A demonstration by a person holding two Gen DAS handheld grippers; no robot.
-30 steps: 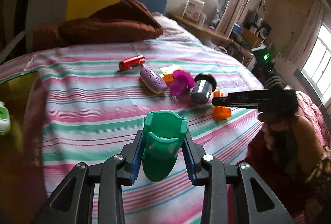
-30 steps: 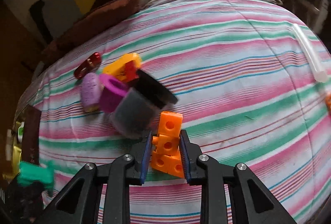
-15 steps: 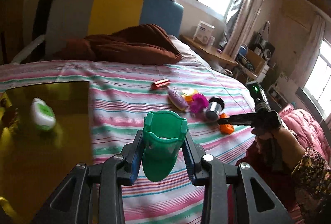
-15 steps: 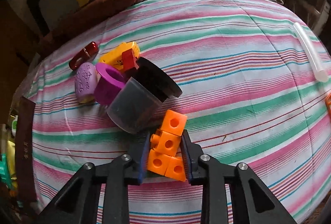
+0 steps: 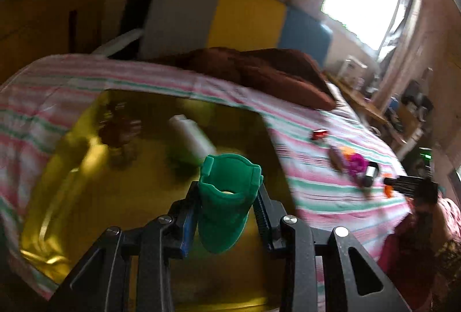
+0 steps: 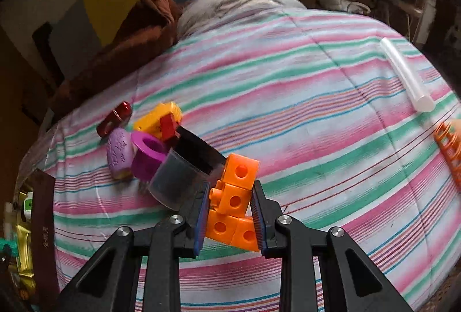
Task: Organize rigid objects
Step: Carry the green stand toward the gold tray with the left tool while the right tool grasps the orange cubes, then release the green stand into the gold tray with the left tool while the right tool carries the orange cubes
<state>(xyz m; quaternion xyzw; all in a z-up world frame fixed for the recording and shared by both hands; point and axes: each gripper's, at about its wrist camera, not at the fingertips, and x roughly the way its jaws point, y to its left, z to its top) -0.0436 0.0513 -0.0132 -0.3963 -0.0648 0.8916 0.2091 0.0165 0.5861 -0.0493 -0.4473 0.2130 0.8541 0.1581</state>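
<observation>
The left gripper [image 5: 227, 214] is clamped on a green cup-shaped toy [image 5: 226, 202], its pads pressing the toy's 2 sides. The toy's long axis runs away from the camera, with the open mouth facing the lens and slightly upward. It hangs above a shiny golden tray [image 5: 86, 182] that lies on the striped bed [image 5: 331, 191]. Farther into the tray sits a white bottle [image 5: 190, 136], blurred, lying tilted, and a dark reddish shape that cannot be made out. Right of the tray, on the bed, lies a small cluster of toys, and beyond the tray a brown blanket [image 5: 273, 75] is heaped against a grey, yellow and blue headboard [image 5: 239, 18].

The right gripper [image 6: 230, 214] is closed on a piece built of 4 orange cubes [image 6: 234, 199], each with a round hole in its face. The piece's long axis points away from the camera and leans right, its top cube rising past the fingertips; it is held just above the bed. Touching it on the left is a dark translucent cup [image 6: 178, 182] lying on its side, black-rimmed mouth toward the right. Left of the cup lie a magenta ring [image 6: 148, 156] and a purple oval toy [image 6: 119, 153]; behind the cup are a yellow toy with a red part [image 6: 161, 120] and a red metallic cylinder [image 6: 113, 118]. Well apart from the cup, far right, a clear tube [image 6: 406, 75] lies with its long axis running away from the camera.
</observation>
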